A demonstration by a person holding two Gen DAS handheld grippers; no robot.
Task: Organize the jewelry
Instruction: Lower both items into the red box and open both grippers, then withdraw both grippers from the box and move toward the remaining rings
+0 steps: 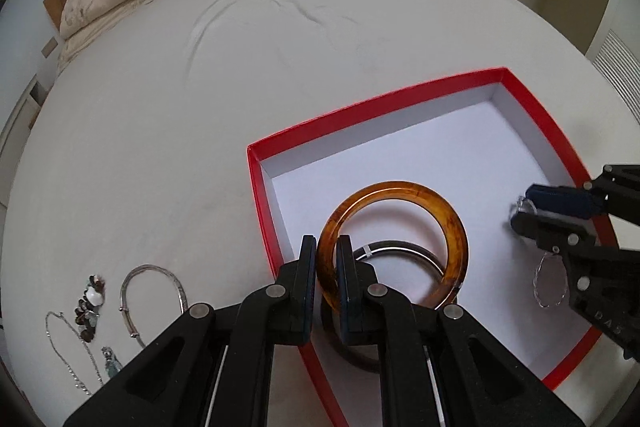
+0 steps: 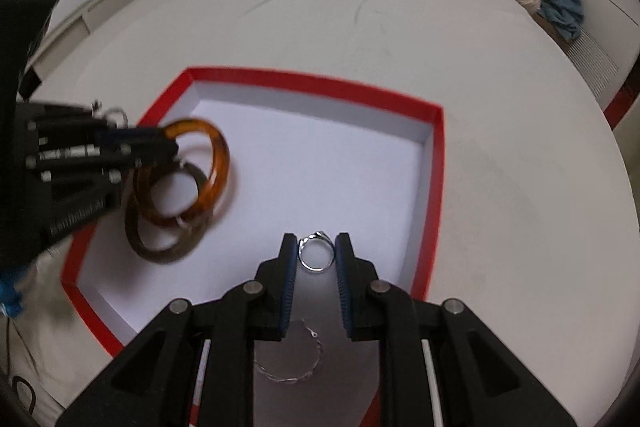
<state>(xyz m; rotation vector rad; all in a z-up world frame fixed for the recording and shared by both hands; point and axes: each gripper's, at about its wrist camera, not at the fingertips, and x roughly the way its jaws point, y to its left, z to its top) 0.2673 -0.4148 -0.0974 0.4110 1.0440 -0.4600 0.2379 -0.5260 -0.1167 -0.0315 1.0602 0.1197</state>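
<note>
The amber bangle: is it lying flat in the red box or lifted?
Lifted and tilted. The left gripper clamps the amber bangle over the red box; only its far edge reaches down to a darker bangle beneath.

I see the box [image 1: 256,163] on the bed [image 1: 200,87], a bangle [image 1: 394,247] over another bangle [image 2: 168,227] inside, a chain [image 2: 292,359] nearer its right side, necklaces [image 1: 86,311] lying left of it.
</note>
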